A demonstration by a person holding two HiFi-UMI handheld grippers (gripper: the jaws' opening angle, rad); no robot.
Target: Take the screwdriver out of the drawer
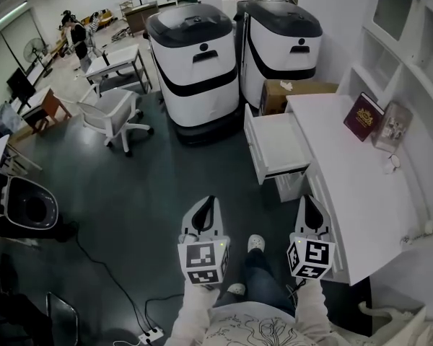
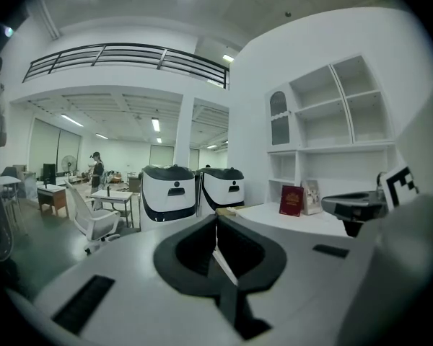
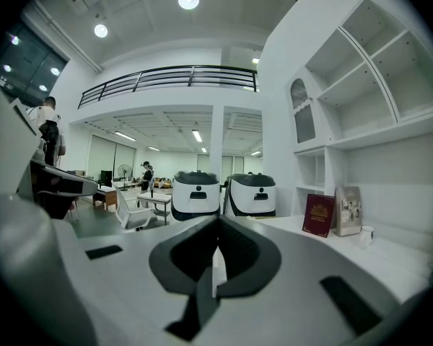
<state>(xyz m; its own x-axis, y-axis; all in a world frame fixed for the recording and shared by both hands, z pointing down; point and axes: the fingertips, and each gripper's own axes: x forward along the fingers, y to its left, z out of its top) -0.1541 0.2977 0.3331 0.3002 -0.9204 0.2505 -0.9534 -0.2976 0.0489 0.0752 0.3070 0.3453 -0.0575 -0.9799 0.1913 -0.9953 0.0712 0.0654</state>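
A: Tools?
B: Left gripper [image 1: 210, 202] and right gripper [image 1: 306, 199] are both hovering above the dark floor in front of the person. Each one's jaws are pressing together, and nothing is sitting between them.
A: Screwdriver?
B: It isn't showing in any view. The white pull-out drawer [image 1: 278, 146] is standing open, sticking out from the room-side edge of the long white desk [image 1: 346, 193]. Its inside is looking bare from the head view, so the tool is probably lying too deep or too small to spot.
A: Step in hand?
B: Looks like approaching; both grippers are sitting well apart from the drawer. Doing it well is meaning bringing one gripper over the open top, spreading its jaws before dipping in, finding the handle first, gripping across it, and keeping off the drawer's walls. The dark red book [image 1: 363, 116] at the desk's far edge isn't mattering.
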